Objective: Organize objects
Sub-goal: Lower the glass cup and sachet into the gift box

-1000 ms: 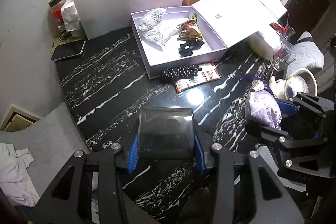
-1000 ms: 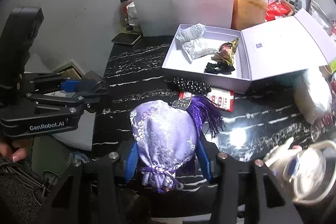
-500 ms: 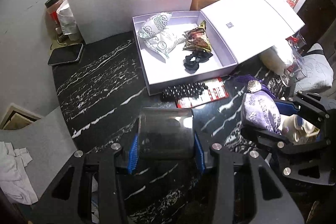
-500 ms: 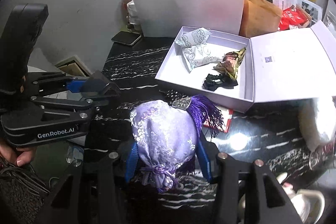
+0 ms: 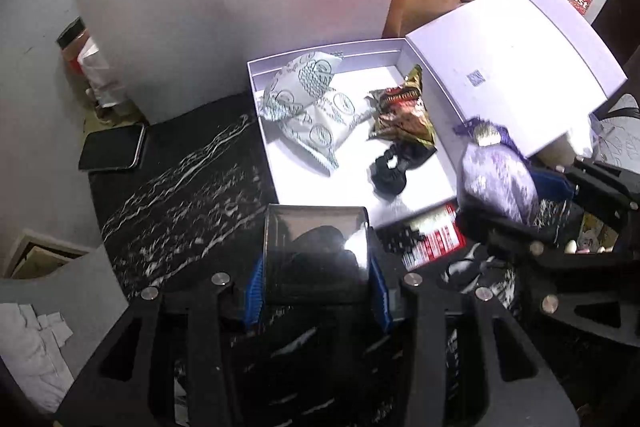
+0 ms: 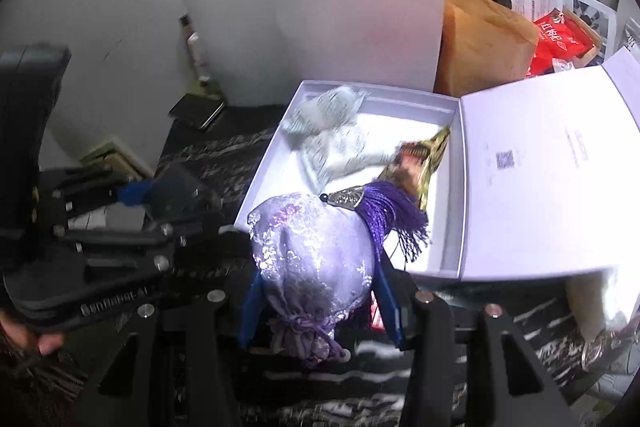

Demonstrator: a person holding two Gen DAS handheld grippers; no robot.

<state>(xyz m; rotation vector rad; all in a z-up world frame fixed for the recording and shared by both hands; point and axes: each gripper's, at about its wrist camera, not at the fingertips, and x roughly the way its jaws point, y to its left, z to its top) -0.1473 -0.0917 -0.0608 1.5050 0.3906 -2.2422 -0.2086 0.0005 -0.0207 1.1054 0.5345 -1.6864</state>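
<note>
Left gripper: nearest the lens; its blue pads are clamped on a dark, glossy rectangular case, held above the counter at the near wall of the box; keep the clamp firm, since smooth faces are likely to slip
Right gripper: closed on a lilac brocade pouch, cinched neck hanging toward the camera, body bulging between the pads; a soft load, probably best set down, not dropped
Tassel: purple fringe with a silver cap, trailing off the pouch over the box interior; likely to snag on the box wall unless carried clear of it
Counter items: a black beaded piece and a red card lie just outside the near wall of the box, part hidden by the grippers; judged the next things to collect
White box: open, hinged lid folded back to the right; both loads appear bound for it
Free floor of box: the near strip is bare; judged the best landing place for case and pouch, one at a time so the grippers do not cross
Box contents: two white printed sachets at the far left, a gold-and-red packet toward the lid, a black scrunchie nearer; avoid pressing on these
Phone: on the counter's far left corner, well apart from the box
Foam sheet: upright behind the box, out of the working path
</note>
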